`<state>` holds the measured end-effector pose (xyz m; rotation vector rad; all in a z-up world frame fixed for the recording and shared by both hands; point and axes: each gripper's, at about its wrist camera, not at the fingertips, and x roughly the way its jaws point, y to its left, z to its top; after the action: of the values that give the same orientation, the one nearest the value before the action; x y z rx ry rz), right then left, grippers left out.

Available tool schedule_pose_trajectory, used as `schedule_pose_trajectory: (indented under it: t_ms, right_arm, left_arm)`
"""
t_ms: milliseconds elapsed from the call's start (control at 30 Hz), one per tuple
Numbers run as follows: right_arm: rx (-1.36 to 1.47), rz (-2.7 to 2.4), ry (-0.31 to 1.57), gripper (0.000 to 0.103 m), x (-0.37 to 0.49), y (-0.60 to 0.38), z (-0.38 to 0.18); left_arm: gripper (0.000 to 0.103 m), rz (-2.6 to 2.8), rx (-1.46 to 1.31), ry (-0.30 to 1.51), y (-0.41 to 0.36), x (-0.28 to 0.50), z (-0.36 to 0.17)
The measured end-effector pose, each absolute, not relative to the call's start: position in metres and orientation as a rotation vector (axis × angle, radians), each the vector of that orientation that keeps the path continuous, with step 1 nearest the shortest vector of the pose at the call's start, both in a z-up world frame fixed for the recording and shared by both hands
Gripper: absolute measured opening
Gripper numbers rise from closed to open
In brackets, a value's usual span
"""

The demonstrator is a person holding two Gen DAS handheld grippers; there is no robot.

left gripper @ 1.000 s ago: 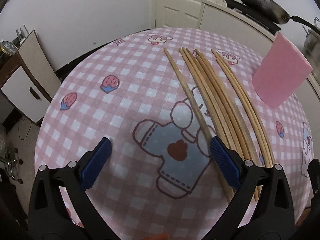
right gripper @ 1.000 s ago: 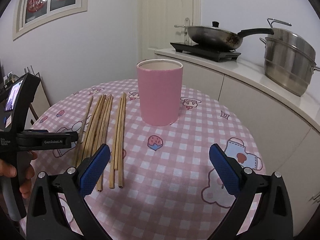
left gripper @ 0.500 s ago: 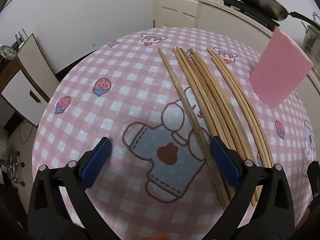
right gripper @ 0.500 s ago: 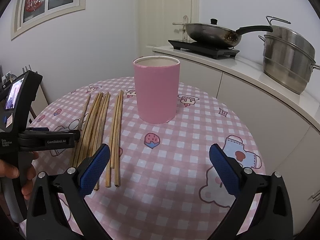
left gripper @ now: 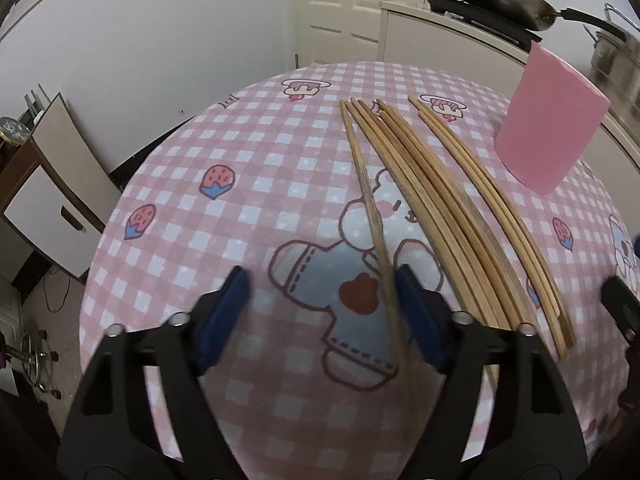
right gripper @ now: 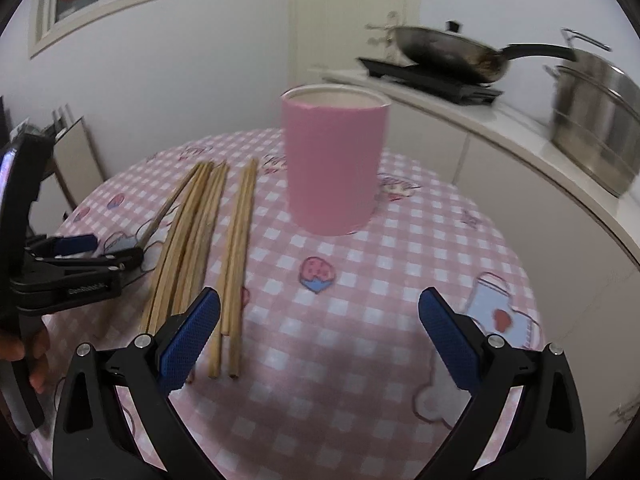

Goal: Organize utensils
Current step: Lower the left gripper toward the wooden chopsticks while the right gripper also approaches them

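Closing, left wrist view: the left hand-held gripper [left gripper: 320, 300] is angling down at the surface [left gripper: 248, 184], its jaws drawing together with one chopstick [left gripper: 370, 208] between them.
Contact, left wrist view: that chopstick is lying against the right blue pad [left gripper: 416, 316]; the left pad is standing clear of it, so nothing is being pinched yet.
Chopstick pose, left wrist view: its near end is blurring between the fingers, and whether it is rising off the cloth I cannot tell.
Other utensils, left wrist view: the chopstick bundle [left gripper: 448, 216] is lying just right of the gripper, running away toward the far edge; a separate pair [left gripper: 496, 208] is lying further right.
Cup, left wrist view: the pink cup [left gripper: 548, 120] is standing beyond the pair, at the right.
Writing, right wrist view: small white lettering is showing on the black arm of the left hand-held gripper [right gripper: 100, 250], too blurred to be read.
Hand pose, right wrist view: fingers [right gripper: 28, 356] are curling round that gripper's handle at the left edge.
Right jaws, right wrist view: the right hand-held gripper [right gripper: 320, 328] is hovering above the checked cloth with its blue pads wide apart and nothing between them.
Task things, right wrist view: the pink cup is standing upright beyond the open jaws; the chopsticks are lying left of it, their near ends beside the left pad.
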<state>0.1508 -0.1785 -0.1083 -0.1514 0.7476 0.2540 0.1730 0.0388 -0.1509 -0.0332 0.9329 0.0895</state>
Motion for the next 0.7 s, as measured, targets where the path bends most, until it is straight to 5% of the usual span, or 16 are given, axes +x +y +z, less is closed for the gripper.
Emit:
schedule_pose_trajectory:
  t_ms: [133,267,467,700]
  right_arm:
    - [-0.161,0.320,0.783,0.095,0.159,-0.164,-0.113]
    - [-0.180,0.334,0.812,0.070,0.169,-0.153,-0.115]
    - [-0.160,0.376,0.896,0.036,0.187,-0.152,-0.124]
    - [-0.181,0.407,0.912,0.023,0.188,-0.141,-0.124]
  left_arm:
    - [0.035,0.063,-0.014,0.908,0.039,0.161,-0.149]
    - [0.021,0.044,-0.029,0.898,0.043,0.155,-0.148]
    - [0.018,0.017,-0.071,0.888,0.051,0.148,-0.149]
    - [0.018,0.000,-0.094,0.884,0.054,0.148,-0.148]
